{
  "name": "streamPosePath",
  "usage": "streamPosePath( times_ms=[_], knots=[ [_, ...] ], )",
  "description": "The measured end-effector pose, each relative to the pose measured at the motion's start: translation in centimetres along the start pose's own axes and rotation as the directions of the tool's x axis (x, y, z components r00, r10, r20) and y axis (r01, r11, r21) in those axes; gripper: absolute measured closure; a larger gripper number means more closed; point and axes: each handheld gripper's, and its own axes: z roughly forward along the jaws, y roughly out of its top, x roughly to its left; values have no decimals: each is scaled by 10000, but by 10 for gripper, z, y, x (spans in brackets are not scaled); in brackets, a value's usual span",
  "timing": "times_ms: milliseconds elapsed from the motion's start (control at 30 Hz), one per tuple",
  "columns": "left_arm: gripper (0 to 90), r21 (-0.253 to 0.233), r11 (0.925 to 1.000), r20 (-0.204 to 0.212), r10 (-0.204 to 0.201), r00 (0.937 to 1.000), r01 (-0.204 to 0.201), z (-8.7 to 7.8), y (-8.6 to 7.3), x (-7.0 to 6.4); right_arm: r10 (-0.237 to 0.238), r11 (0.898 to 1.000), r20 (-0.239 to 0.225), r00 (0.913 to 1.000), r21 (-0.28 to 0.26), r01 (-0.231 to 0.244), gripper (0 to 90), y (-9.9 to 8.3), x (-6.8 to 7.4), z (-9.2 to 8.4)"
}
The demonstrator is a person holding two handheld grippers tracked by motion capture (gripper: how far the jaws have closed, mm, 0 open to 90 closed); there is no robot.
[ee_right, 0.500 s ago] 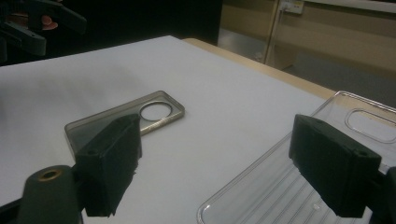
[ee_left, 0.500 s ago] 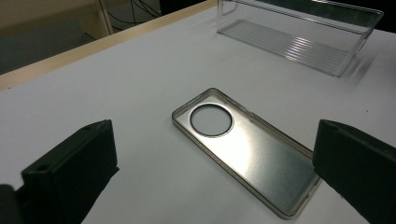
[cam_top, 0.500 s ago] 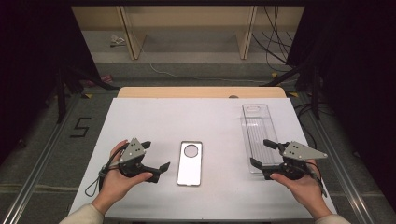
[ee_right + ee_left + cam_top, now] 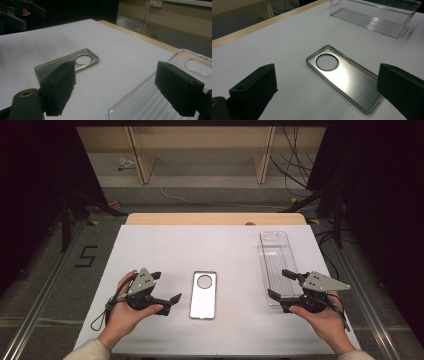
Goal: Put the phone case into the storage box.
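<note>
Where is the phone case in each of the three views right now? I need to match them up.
High view: the phone case lies low at centre, between both grippers.
Left gripper view: centre, between the open jaws.
Right gripper view: left of centre, partly behind the left jaw.
Shared landmark: the clear plastic tray.

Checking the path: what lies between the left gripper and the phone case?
Nothing: the high view shows bare white table between left gripper and phone case.

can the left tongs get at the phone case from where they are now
Probably yes. The left tongs stand open beside the phone case, pointing toward it, with bare white table between them. In the left gripper view the case lies flat between the jaws' line of sight, nothing on or against it.
</note>
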Motion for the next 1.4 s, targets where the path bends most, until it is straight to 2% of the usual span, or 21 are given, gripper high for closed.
streamPosePath(
  times_ms=[200, 333, 467, 500, 533, 600, 633, 767, 800, 833, 867, 933, 967, 1033, 1067, 1100, 1167, 1233, 1267, 1300, 1400],
  knots=[
    [78, 72, 9999, -65, 112, 9999, -111, 0, 0, 0, -13, 10000, -2, 10000, 2, 13, 178, 0, 0, 0],
    [216, 275, 9989, -149, 374, 9992, -370, 1, -2, 1, 6, 10000, -11, 10000, 6, -6, 178, 0, 0, 0],
    [464, 1041, 9936, -430, 489, 9979, -442, 2, -6, 7, 0, 10000, -22, 10000, 20, 0, 178, 0, 0, 0],
    [523, 1041, 9936, -430, 489, 9979, -442, 2, -6, 7, -9, 10000, -27, 10000, 25, 9, 178, 0, 0, 1],
    [583, 1391, 9896, -484, 432, 9979, -361, 3, -6, 9, -7, 10000, -32, 10000, 29, 7, 178, 0, 0, 1],
    [706, 1538, 9876, -475, 394, 9981, -316, 3, -6, 9, -14, 10000, -13, 10000, 43, 14, 178, 0, 0, 1],
    [750, 1883, 9819, -453, 316, 9985, -225, 4, -6, 9, -9, 10000, -18, 10000, 41, 9, 178, 0, 0, 1],
    [888, 2348, 9714, -447, 454, 9980, -337, 6, -6, 8, -12, 10000, -20, 10000, 55, 12, 178, 0, 0, 1],
    [897, 2607, 9646, -407, 520, 9978, -396, 9, -6, 6, -14, 10000, -20, 10000, 52, 14, 178, 0, 0, 1],
    [898, 2607, 9646, -407, 520, 9978, -396, 9, -6, 6, -14, 10000, -20, 10000, 52, 14, 178, 0, 0, 1],
    [898, 2925, 9550, -297, 608, 9977, -495, 13, -7, 4, -13, 10000, -23, 10000, 67, 13, 178, -1, 0, 2],
    [899, 3259, 9437, -114, 631, 9979, -560, 17, -9, 2, -4, 10000, -27, 10000, 88, 4, 178, -1, 0, 2],
    [899, 3259, 9437, -114, 631, 9979, -560, 17, -9, 2, -11, 10000, -28, 10000, 90, 11, 178, -1, 0, 2],
    [899, 3583, 9315, 74, 639, 9979, -623, 22, -11, 0, -16, 10000, -28, 10000, 93, 16, 178, -1, 1, 2],
    [899, 3864, 9193, 293, 684, 9972, -744, 27, -13, -2, -13, 9999, -23, 10000, 99, 14, 178, -1, 0, 2],
    [899, 3864, 9193, 293, 684, 9972, -744, 27, -13, -2, -6, 10000, -30, 10000, 99, 6, 179, -1, 0, 2],
    [899, 4073, 9090, 512, 740, 9959, -885, 32, -15, -6, -10, 9999, -21, 10000, 107, 10, 178, -1, 0, 2],
    [899, 4355, 8922, 861, 914, 9921, -1199, 40, -15, -13, -6, 9999, -22, 10000, 104, 6, 178, -1, 0, 2],
    [899, 4355, 8922, 861, 914, 9921, -1199, 40, -15, -13, -8, 9999, -21, 10000, 109, 8, 178, -1, 0, 2],
    [899, 4457, 8856, 961, 981, 9905, -1309, 43, -15, -16, -8, 9999, -21, 10000, 109, 8, 178, -1, 0, 2],
    [899, 4610, 8735, 1238, 1114, 9860, -1565, 49, -16, -22, -9, 9999, -22, 10000, 123, 9, 178, -1, 0, 2]
  ],
)
